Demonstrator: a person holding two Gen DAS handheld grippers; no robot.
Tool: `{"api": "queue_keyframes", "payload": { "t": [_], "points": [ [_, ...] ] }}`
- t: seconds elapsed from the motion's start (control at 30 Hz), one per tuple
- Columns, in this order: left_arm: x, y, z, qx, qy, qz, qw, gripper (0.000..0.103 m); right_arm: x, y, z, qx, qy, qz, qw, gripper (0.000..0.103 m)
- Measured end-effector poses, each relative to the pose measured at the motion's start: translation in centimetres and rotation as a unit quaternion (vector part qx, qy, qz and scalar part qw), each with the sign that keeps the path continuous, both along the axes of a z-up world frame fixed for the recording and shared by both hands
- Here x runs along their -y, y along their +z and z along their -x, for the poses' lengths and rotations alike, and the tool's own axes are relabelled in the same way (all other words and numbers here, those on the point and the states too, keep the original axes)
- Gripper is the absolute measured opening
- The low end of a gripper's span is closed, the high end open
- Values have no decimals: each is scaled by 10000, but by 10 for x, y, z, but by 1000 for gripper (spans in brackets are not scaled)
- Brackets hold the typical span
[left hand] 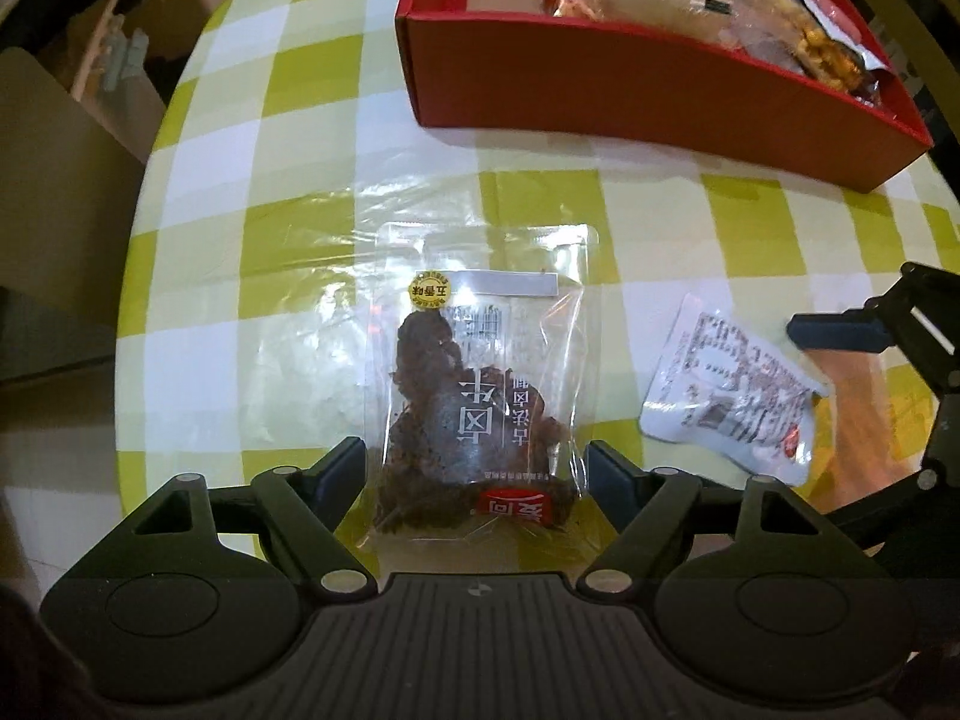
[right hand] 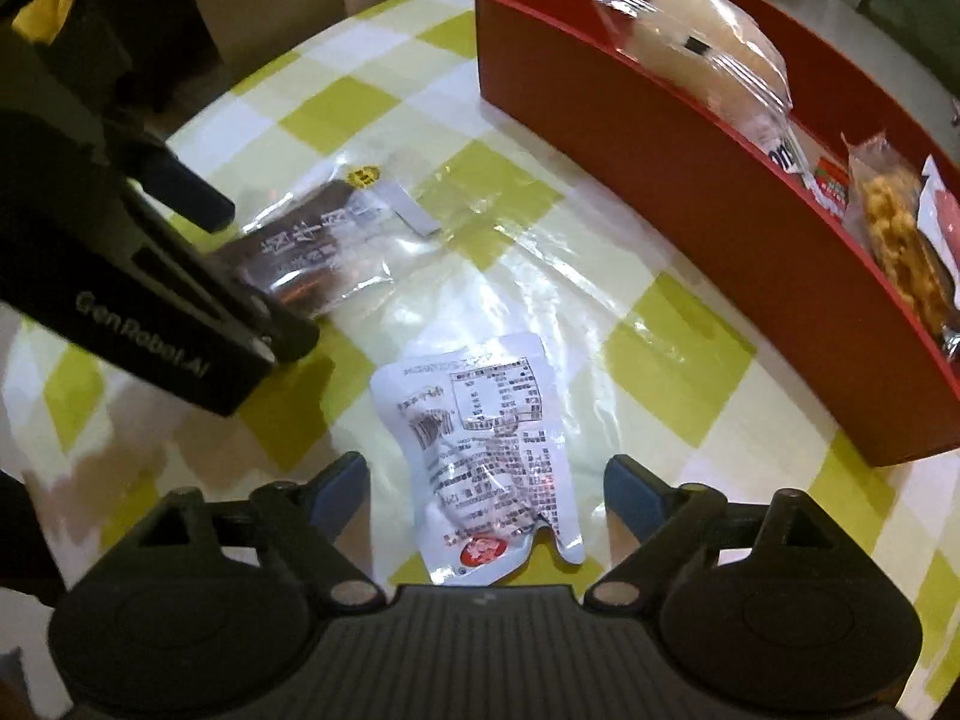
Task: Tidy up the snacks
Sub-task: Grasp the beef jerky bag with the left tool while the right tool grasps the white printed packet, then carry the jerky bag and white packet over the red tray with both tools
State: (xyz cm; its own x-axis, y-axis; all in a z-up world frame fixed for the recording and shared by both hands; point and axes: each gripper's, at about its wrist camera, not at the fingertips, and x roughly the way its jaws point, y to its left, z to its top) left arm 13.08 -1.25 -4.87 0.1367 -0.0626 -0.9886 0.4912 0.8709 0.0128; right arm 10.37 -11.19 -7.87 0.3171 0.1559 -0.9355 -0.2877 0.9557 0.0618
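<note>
Left gripper (left hand: 474,468) points down over the clear jerky pack (left hand: 474,384), jaws spread either side of it, not pressing. Right gripper (right hand: 486,492) straddles the white pouch (right hand: 486,468), jaws released too. Both packs lie flat on the table (left hand: 288,192), its green-and-white check cloth under glossy clear film. Farther back, the red box (left hand: 660,90) holds wrapped snacks. Beyond the table edge, cardboard boxes (left hand: 90,60) in dim room.

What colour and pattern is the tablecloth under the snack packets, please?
The tablecloth is a yellow-green and white check, clearest in the left wrist view.
</note>
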Motion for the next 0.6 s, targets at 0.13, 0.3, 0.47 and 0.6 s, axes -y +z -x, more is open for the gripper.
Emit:
{"api": "queue_keyframes", "payload": {
  "t": [0.13,0.3,0.47,0.6],
  "points": [
    [1,3,2,-4,-54,-20,10000,84,12,6,3,32,-342,8,9994,60],
    [6,7,6,35,-124,-69,9999,84,16,9,12,0,-542,31,9985,57],
    [8,10,2,100,-142,45,9998,84,27,20,22,80,-803,-52,9967,55],
    [12,16,5,168,-221,161,9995,85,38,32,28,221,-1033,-142,9943,55]
  ]
}}
